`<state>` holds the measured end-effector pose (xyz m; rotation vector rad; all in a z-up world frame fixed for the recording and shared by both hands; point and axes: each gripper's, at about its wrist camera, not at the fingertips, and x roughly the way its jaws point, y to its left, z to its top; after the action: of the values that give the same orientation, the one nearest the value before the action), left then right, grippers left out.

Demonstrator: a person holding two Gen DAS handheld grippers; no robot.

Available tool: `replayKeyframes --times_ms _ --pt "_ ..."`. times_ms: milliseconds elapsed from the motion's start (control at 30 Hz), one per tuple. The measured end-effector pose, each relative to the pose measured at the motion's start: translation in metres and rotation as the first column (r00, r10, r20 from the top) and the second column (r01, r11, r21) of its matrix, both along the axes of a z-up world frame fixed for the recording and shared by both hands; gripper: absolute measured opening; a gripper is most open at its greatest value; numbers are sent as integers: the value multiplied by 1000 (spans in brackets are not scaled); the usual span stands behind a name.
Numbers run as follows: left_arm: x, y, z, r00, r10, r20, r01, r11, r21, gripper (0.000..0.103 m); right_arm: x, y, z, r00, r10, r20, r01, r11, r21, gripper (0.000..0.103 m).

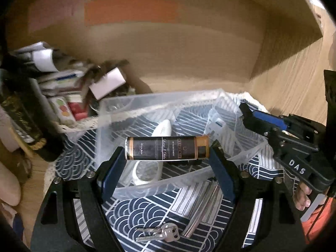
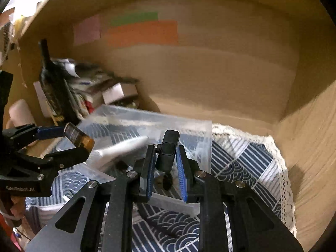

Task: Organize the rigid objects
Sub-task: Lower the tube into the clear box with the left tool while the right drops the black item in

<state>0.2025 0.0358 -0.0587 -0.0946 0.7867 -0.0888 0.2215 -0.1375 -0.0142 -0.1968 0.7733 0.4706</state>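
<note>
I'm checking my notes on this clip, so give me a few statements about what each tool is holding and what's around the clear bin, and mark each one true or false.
1. The left tool holds a dark cylindrical tube by its two ends. True.
2. That tube is upright. False: it lies crosswise between the fingers, over the clear plastic bin.
3. The right tool is empty. False: it grips a small black device.
4. A bunch of keys lies on the patterned cloth, outside the bin. True.
5. The bin sits on bare wood. False: it rests on the blue and white cloth.
</note>
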Motion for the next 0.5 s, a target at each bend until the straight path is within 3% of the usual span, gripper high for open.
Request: replayKeyframes --times_ms 433,500 --pt "22 -10 -23 998 -9 -62 10 1000 23 80 17 -2 -35 996 -16 -90 10 998 -67 19" --pt "21 -11 -21 998 -12 -58 13 1000 24 80 16 -3 -34 996 -17 -90 11 998 -65 25"
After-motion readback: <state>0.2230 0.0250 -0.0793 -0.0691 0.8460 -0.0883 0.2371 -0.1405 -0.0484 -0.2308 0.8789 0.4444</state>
